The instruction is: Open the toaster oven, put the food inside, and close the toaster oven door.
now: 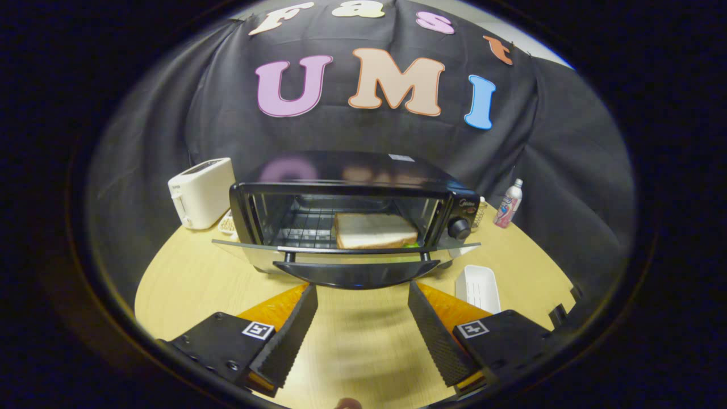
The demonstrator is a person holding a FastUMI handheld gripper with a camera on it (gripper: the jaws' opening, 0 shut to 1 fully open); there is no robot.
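The gripper [362,309] has its fingers wide apart, holding nothing, above the tabletop [187,284]. Just ahead is the toaster oven [352,221] with its door [346,250] folded down. A sandwich [374,230] sits inside on the rack. A white tray [478,287] lies beside it. A white toaster [200,192] and a bottle [508,204] stand farther back.

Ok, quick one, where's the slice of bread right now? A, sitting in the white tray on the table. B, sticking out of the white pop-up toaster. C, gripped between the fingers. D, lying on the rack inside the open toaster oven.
D: the bread lies on the rack inside the toaster oven, whose door hangs open, while the gripper is open just short of the door, holding nothing.
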